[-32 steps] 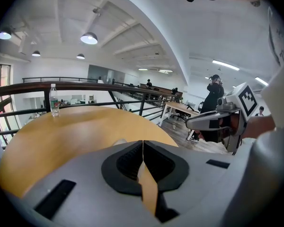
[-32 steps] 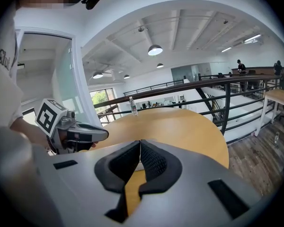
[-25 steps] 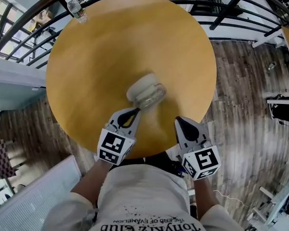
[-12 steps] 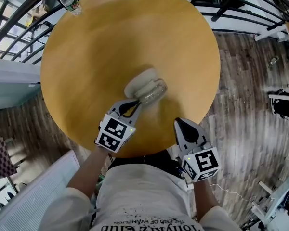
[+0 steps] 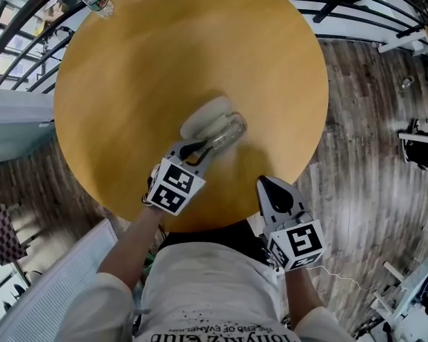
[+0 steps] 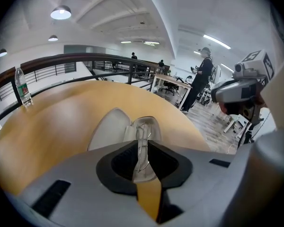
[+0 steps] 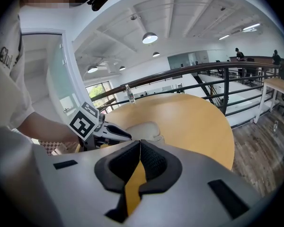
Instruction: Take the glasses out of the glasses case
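Glasses case [image 5: 212,125] lies open mid-desk [image 5: 164,55], with the glasses [image 6: 142,135] inside its clear half. Left tongs [image 6: 141,148] are narrowly spread and straddle the thin wire frame, likely lined up to pinch it. Right tongs [image 7: 137,148] are pressed together, empty, held near the desk edge out of the way.

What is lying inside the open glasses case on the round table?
Thin wire-framed glasses lie in the clear half of the glasses case. The left gripper, jaws apart beside the frame, covers the near end, so that part is hidden.
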The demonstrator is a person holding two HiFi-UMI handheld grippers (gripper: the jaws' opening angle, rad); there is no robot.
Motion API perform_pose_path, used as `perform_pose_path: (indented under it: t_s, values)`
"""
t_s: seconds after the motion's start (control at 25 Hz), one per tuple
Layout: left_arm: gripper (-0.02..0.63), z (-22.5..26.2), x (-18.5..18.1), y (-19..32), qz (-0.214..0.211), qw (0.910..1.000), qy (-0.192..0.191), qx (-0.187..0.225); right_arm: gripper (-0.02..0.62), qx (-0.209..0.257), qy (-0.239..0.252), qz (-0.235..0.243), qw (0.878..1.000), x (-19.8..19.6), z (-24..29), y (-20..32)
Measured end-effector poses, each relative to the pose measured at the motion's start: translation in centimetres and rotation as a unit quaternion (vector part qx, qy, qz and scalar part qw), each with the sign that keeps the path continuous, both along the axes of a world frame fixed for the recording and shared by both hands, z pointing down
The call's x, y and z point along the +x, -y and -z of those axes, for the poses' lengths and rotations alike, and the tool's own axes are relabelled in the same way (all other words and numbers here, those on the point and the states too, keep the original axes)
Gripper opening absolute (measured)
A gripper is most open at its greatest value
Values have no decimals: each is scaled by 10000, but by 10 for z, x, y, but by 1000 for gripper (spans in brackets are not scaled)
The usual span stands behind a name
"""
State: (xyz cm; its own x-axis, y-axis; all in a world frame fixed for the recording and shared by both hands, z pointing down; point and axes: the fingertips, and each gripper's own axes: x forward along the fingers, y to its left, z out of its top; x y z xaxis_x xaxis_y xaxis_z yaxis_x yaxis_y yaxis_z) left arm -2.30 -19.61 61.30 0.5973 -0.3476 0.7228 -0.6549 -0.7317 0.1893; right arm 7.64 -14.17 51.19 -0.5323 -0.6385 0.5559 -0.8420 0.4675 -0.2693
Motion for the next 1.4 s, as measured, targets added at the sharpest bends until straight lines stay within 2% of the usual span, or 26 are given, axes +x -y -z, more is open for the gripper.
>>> perform_pose_path:
  t_s: [0.24,0.88,1.4]
  values:
    - [75,-14,2,1,-204,9992,333,38,26,-72,5,-62,10000,6,-3,-1]
    - [75,-42,8,3,-737,9934,881,-44,26,-159,75,-168,9997,12,-12,-1]
    - [71,-51,14,-1,-1037,9891,1008,-274,26,-211,92,-227,9995,15,-13,-2]
